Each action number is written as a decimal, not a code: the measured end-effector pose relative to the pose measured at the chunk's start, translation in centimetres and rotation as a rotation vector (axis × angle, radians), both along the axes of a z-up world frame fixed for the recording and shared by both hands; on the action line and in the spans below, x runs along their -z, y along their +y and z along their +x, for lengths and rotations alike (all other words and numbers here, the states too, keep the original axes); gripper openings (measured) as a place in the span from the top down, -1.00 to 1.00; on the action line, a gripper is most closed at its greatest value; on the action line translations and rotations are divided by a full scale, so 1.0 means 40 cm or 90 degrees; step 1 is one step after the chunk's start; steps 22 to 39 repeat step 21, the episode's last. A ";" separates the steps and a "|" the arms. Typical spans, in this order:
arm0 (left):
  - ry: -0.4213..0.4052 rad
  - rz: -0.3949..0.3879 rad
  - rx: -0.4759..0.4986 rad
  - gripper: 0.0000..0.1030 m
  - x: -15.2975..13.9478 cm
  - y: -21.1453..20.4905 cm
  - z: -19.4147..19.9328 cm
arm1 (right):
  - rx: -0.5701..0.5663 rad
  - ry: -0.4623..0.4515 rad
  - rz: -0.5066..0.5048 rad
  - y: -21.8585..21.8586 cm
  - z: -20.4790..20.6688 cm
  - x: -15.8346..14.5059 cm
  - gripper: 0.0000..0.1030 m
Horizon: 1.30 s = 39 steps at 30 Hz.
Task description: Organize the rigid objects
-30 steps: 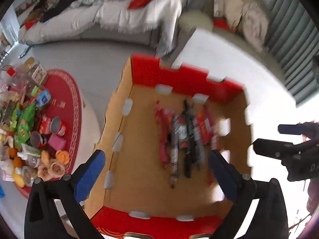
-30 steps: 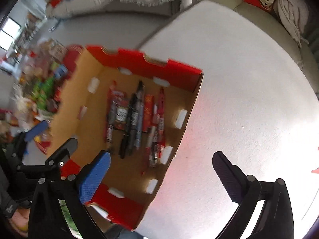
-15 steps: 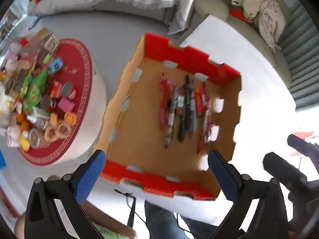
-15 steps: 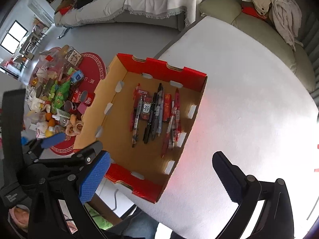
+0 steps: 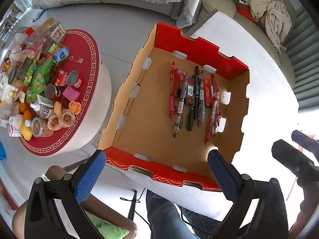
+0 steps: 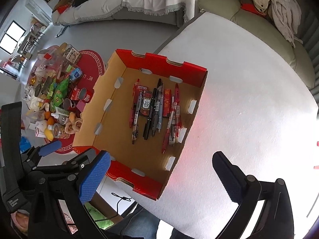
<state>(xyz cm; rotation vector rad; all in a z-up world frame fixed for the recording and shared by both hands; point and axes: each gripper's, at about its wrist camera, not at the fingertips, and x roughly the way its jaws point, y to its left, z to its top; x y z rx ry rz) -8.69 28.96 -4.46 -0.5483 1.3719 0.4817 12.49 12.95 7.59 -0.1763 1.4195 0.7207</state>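
left gripper [image 5: 155, 171] spread wide, nothing in it, hanging above the near red wall of the cardboard tray [image 5: 163, 171]. far left, a round low table [image 5: 101, 83] with a red mat is packed with snacks, cans, bottles and fake roses; well apart from the tray, floor between them. the tray sits on the left end of the white table [image 6: 249, 99], its near left corner overhanging the table edge. task items are all inside it: a row of pens [image 5: 191, 103] and small red packets [image 5: 180, 76] lying flat, side by side, in the right half of the tray floor. the pens' long axes run away from the grippers, toward the far red wall; from the left gripper they lie ahead and slightly right, from the right gripper [image 6: 159, 175] ahead and left. right gripper also spread and empty, over the tray's near right corner and bare tabletop. both look about equally near; i'd guess the left has the straighter line down. a pick likely wants jaws turned across a pen's axis. in the way: tray walls, and pens touching each other, so singling one out is tight. left half of tray floor bare. sofa [image 6: 139, 6] with blankets behind. person's legs [image 5: 165, 215] below the table edge.
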 end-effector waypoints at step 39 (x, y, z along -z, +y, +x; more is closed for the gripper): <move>-0.017 0.012 -0.004 -0.98 0.001 0.018 0.004 | -0.021 -0.010 -0.004 0.018 0.009 -0.010 -1.00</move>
